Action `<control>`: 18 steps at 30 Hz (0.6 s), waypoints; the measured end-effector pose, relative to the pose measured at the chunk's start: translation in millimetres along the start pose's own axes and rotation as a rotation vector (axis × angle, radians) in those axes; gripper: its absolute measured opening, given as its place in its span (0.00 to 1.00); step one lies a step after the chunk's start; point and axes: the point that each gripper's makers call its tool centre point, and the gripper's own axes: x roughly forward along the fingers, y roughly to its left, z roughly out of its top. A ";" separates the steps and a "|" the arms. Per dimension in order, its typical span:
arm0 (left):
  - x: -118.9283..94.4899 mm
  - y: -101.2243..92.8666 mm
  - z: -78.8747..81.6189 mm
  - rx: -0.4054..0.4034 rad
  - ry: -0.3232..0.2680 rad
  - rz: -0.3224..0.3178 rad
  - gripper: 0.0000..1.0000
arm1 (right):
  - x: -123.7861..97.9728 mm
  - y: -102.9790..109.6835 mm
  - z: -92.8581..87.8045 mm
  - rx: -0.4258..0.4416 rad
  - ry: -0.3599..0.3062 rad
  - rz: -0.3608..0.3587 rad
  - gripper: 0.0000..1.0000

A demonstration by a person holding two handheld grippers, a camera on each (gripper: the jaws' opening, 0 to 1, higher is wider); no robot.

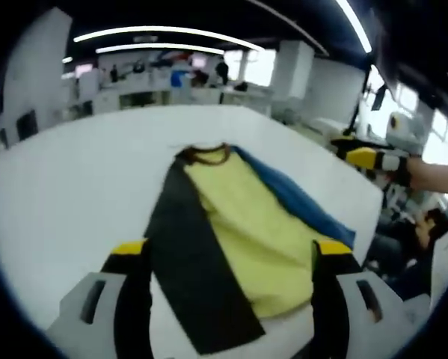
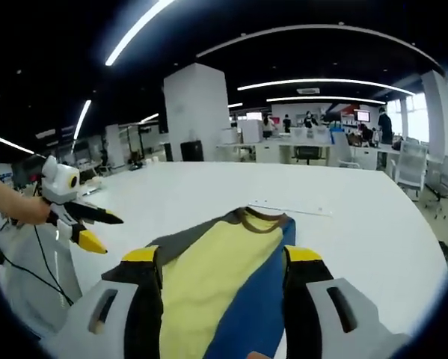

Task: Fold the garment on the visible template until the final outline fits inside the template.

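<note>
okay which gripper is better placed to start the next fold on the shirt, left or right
Probably either; slight edge to the left. The left gripper is open by the shirt hem on the table, beside the dark sleeve. The right gripper faces the blue side.

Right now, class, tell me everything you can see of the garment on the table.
The garment is a soft cloth top with a yellow middle, a dark panel along one side, a blue panel along the other and a brown-edged neckline. It lies flat on the white table, neckline away from both cameras, seen between the open tongs; nothing grips it.
</note>
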 end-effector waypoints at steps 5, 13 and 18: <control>4.3 -4.6 -10.1 0.016 0.029 -0.009 0.84 | -6.7 -6.1 -16.7 0.010 0.032 -0.017 0.64; 7.4 -6.7 -18.3 -0.011 0.047 -0.012 0.82 | -19.8 -19.1 -46.2 0.078 0.090 -0.064 0.61; 9.0 -6.7 -22.9 -0.019 0.055 -0.013 0.82 | -25.6 -20.1 -64.9 0.101 0.128 -0.073 0.60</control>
